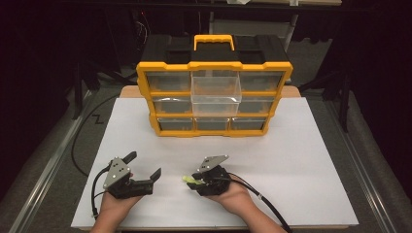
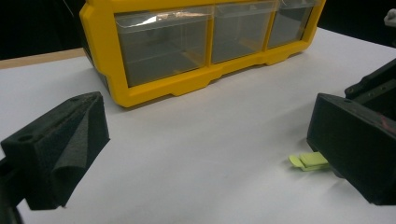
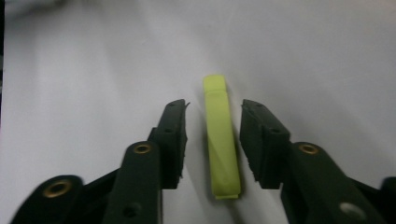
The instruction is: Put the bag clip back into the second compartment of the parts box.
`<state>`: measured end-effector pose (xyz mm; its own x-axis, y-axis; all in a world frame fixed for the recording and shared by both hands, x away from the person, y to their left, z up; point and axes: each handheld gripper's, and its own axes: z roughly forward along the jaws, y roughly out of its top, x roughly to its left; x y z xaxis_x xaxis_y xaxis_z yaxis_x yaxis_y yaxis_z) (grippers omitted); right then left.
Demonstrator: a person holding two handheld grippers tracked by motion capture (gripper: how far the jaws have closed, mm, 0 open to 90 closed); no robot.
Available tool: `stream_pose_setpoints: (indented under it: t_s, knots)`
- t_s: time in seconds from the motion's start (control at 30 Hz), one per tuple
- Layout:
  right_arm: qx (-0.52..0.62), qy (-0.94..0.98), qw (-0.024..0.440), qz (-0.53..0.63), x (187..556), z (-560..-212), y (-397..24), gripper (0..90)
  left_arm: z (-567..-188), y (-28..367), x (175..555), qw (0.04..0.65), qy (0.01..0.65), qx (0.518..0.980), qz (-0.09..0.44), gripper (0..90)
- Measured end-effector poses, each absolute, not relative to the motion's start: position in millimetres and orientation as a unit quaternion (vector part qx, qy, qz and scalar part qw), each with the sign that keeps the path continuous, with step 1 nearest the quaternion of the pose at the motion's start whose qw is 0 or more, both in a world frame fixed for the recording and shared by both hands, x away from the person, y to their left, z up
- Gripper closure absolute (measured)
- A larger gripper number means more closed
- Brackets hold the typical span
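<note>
On the near left of the white desk [image 1: 291, 145], a hand [image 1: 112, 206] holds the left tool [image 1: 145, 166] low over the surface, its jaws spread wide with nothing between them. Just to its right, the right tool [image 1: 191, 180] sits in the other hand [image 1: 233, 194], jaws parted a little on either side of a small yellow-green strip [image 3: 220, 140]. The strip lies flat on the desk between them, touched by neither jaw, so that tool is released. Farther back, near the middle of the desk, stands a yellow and black organizer [image 1: 214, 92] with clear drawers, its carry handle up. One middle drawer [image 1: 216, 90] is pulled forward.
</note>
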<state>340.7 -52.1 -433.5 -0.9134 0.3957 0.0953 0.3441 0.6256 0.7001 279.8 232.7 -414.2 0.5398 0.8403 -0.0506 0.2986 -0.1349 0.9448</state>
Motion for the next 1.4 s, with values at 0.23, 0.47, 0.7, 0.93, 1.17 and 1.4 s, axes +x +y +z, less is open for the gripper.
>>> stream_pose_setpoints:
  t_s: [0.23, 0.47, 0.7, 0.93, 1.17, 1.4]
  knots:
    - [0.186, 0.906, 0.068, 0.373, 337.0, -436.2, -49.5, 76.1, -414.4, 232.3, 279.7, 0.521, 0.401, 0.709, 0.257, 0.4]
    - [0.173, 0.908, 0.075, 0.374, 337.3, -437.1, -49.2, 79.3, -414.2, 232.0, 280.3, 0.521, 0.402, 0.707, 0.258, 0.4]
    - [0.18, 0.905, 0.055, 0.38, 341.1, -434.6, -51.8, 79.4, -414.4, 230.5, 280.4, 0.519, 0.404, 0.707, 0.259, 0.4]
    - [0.177, 0.9, 0.058, 0.393, 342.4, -423.5, -61.1, 79.4, -415.1, 230.6, 281.6, 0.515, 0.403, 0.711, 0.258, 0.4]
    - [0.2, 0.904, 0.063, 0.373, 350.0, -412.2, -82.1, 79.4, -416.7, 229.0, 285.3, 0.501, 0.404, 0.718, 0.263, 0.5]
    - [0.225, 0.908, 0.059, 0.349, 354.0, -400.6, -106.5, 79.4, -415.6, 230.6, 286.4, 0.507, 0.392, 0.723, 0.26, 0.5]
